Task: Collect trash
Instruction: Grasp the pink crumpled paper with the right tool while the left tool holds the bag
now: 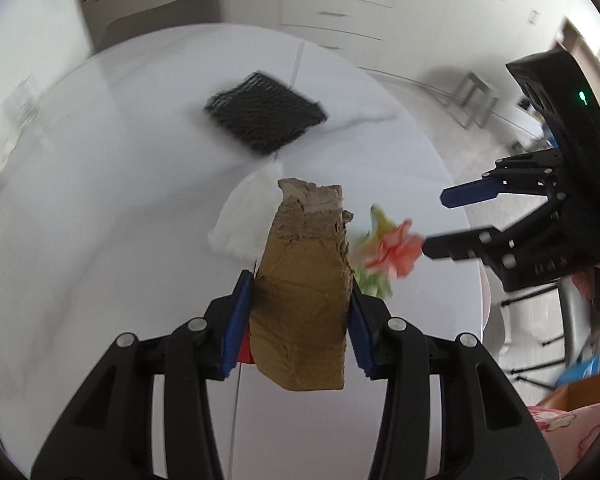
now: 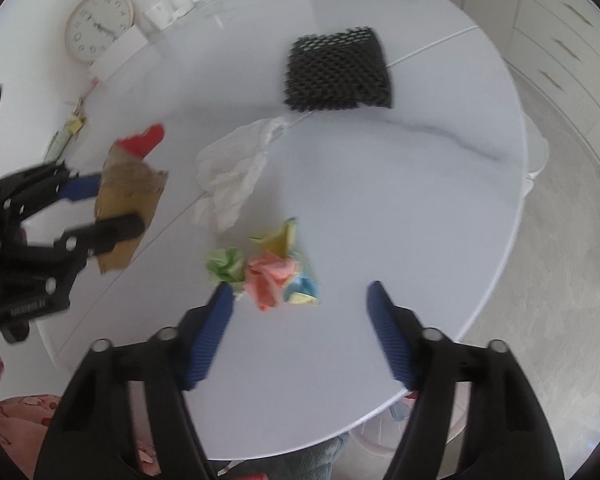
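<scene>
1. Left gripper [image 1: 300, 312]: jaws closed on the brown cardboard scrap [image 1: 300, 304], held clear of the white table [image 2: 400, 208]
2. Right gripper [image 2: 300, 308]: jaws partly open, nothing gripped
3. Coloured paper wads [image 2: 268, 272]: lying on the table just ahead of the right gripper, nearer its left pad; right hand is nearer
4. Cluster long axis: roughly across the jaw gap, no clear pointing end

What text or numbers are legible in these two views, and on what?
Clock by the wall: hour numerals ring the dial, seen tilted and blurred; "12" and "6" can only be guessed.
Left hand-held gripper body: a short white line of lettering low on the black housing, too blurred to read.
Brown cardboard scrap, black mesh pad, crumpled coloured papers: no text visible.
</scene>
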`<state>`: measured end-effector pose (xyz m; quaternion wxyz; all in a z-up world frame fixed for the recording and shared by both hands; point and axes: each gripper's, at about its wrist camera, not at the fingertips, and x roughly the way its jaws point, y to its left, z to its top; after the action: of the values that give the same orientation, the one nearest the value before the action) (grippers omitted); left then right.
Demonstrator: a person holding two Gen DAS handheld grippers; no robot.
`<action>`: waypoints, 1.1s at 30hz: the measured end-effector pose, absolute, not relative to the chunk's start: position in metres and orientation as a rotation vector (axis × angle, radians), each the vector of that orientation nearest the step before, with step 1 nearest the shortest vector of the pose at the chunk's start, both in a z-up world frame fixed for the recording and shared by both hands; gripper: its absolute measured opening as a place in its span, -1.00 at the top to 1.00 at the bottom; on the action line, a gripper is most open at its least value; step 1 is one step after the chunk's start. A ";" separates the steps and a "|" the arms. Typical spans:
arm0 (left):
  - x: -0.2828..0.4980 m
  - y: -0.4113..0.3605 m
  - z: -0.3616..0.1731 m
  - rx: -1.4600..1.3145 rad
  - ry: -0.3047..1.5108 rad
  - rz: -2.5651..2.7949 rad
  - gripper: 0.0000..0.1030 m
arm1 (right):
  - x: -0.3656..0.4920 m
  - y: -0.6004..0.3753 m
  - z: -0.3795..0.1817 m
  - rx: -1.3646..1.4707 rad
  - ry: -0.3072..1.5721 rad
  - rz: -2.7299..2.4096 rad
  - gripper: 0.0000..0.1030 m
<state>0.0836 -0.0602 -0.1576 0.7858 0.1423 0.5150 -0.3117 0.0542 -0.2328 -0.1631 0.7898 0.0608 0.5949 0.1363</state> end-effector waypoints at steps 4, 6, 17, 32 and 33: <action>0.070 -0.037 -0.165 0.204 1.164 -0.630 0.15 | 0.056 -0.225 -0.167 0.120 1.293 0.287 0.02; 0.062 -0.029 -0.168 0.190 1.176 -0.606 0.15 | 0.056 -0.221 -0.164 0.147 1.291 0.318 0.04; 0.059 -0.005 -0.169 0.133 1.173 -0.563 0.15 | 0.052 -0.149 -0.165 -0.052 1.283 0.503 0.04; 0.065 0.038 -0.184 0.068 1.198 -0.484 0.15 | 0.082 -0.127 -0.191 -0.072 1.333 0.509 0.03; 0.065 0.040 -0.184 0.066 1.200 -0.482 0.15 | 0.085 -0.130 -0.192 -0.065 1.336 0.501 0.03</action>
<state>0.0647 0.0403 -0.1843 0.7976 0.0308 0.5590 -0.2243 0.0847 -0.1296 -0.1924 0.7558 -0.0296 0.6126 0.2295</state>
